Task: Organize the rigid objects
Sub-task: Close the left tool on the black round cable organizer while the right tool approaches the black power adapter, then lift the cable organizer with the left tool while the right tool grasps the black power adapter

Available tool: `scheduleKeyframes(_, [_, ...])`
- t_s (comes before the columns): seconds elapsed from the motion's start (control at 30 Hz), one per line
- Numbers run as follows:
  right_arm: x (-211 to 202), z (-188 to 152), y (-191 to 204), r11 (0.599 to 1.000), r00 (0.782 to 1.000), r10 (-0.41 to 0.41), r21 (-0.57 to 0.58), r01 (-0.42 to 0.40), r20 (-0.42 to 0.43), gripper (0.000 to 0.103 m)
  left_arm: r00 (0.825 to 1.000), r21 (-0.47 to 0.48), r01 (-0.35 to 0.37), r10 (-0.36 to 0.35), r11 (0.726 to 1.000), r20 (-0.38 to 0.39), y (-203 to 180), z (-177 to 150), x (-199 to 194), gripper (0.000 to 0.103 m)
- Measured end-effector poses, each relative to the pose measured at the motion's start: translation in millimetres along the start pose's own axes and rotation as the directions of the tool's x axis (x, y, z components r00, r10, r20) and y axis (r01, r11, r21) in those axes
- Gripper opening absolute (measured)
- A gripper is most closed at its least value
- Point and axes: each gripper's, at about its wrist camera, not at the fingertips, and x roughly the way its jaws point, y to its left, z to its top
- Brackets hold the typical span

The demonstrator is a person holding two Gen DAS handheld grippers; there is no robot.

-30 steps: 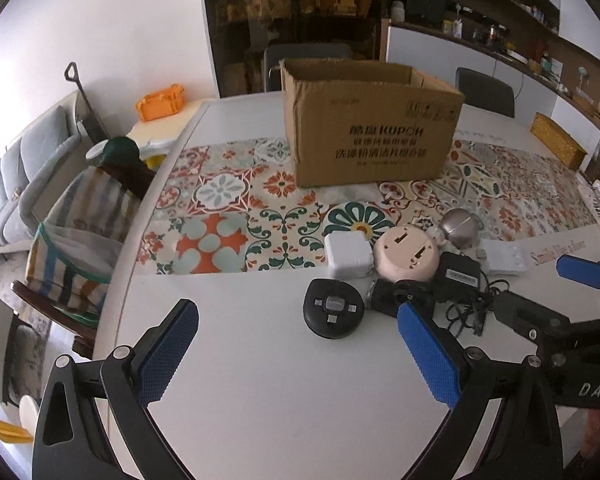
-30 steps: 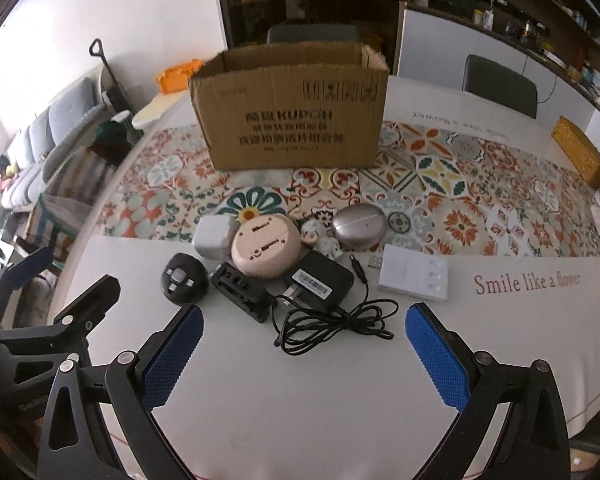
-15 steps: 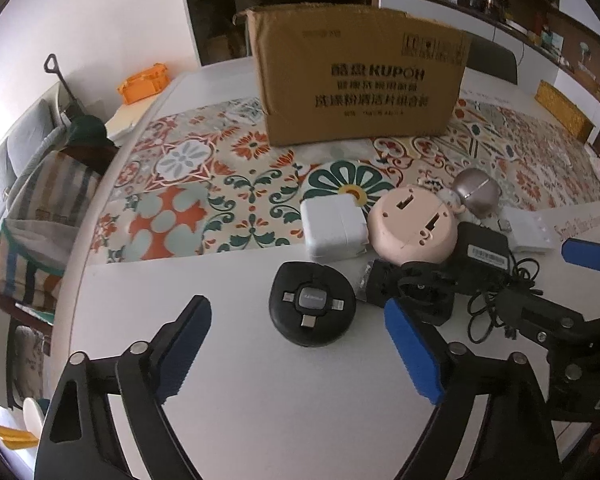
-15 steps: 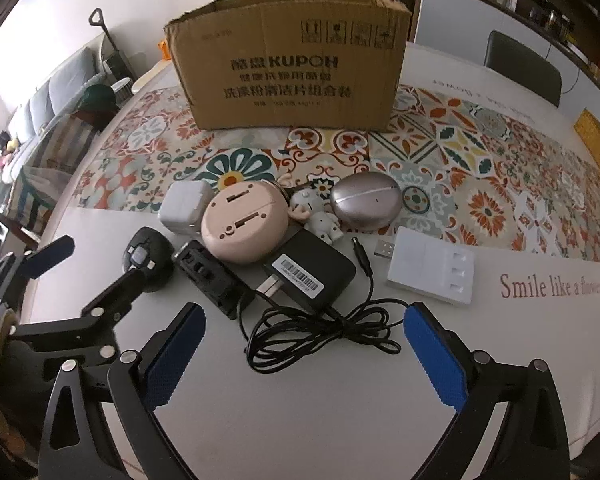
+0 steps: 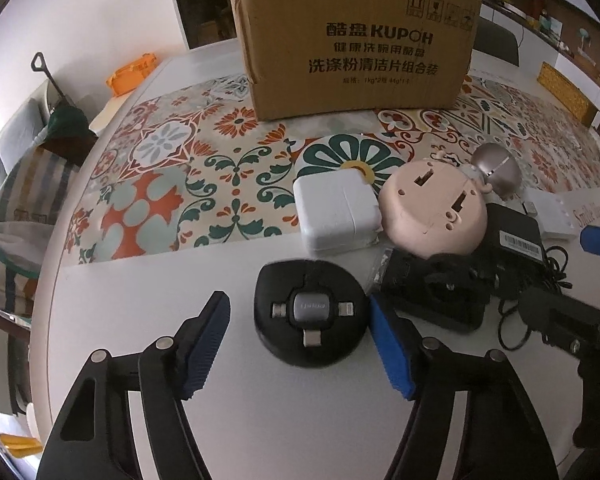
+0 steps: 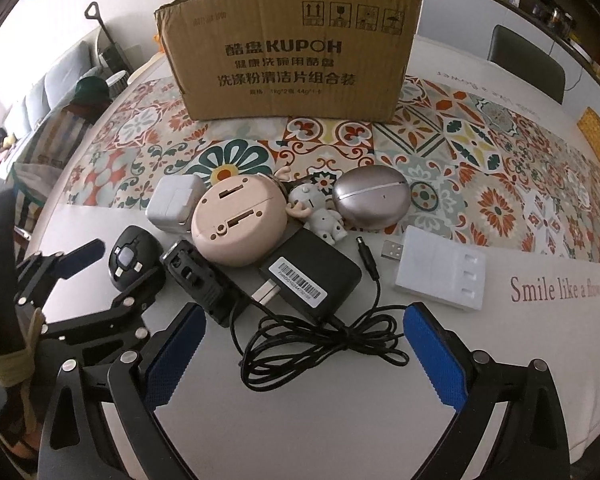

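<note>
Change: left gripper [image 5: 298,340] lower, jaws just closing around round black cable hub [image 5: 311,312], pads not yet pressing.
Right gripper [image 6: 300,354]: released, over coiled black cord [image 6: 324,340].
Count: one cardboard box [image 6: 288,48], one pink disc [image 6: 238,222].

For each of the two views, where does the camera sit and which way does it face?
Left wrist: on the left gripper, tilted down at the table; its jaws, just closing, flank the round black cable reel, one pad at its edge.
Right wrist: on the right gripper, tilted down; jaws wide over the black cord.
Shared: cardboard box, pink round device, reel, and each view shows the other gripper.
</note>
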Motion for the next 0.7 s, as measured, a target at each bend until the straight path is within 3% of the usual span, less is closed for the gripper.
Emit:
scheduleKeyframes(0.13, [5, 1, 1, 1.0, 1.0, 0.011, 0.006, -0.011, -0.008, 0.1, 1.0, -0.01, 0.012, -0.012, 1.0, 0.0, 1, 3, 6, 0.059])
scheduleKeyframes(0.43, [6, 2, 2, 1.0, 1.0, 0.017, -0.008, -0.017, 0.0, 0.1, 1.0, -0.036, 0.012, -0.012, 0.999, -0.005, 4, -3, 5, 0.058])
scheduleKeyframes(0.7, [-3, 3, 1, 0.999, 0.999, 0.046, -0.007, -0.046, 0.009, 0.098, 0.999, -0.066, 0.037, -0.036, 0.997, 0.011, 5, -3, -22, 0.058])
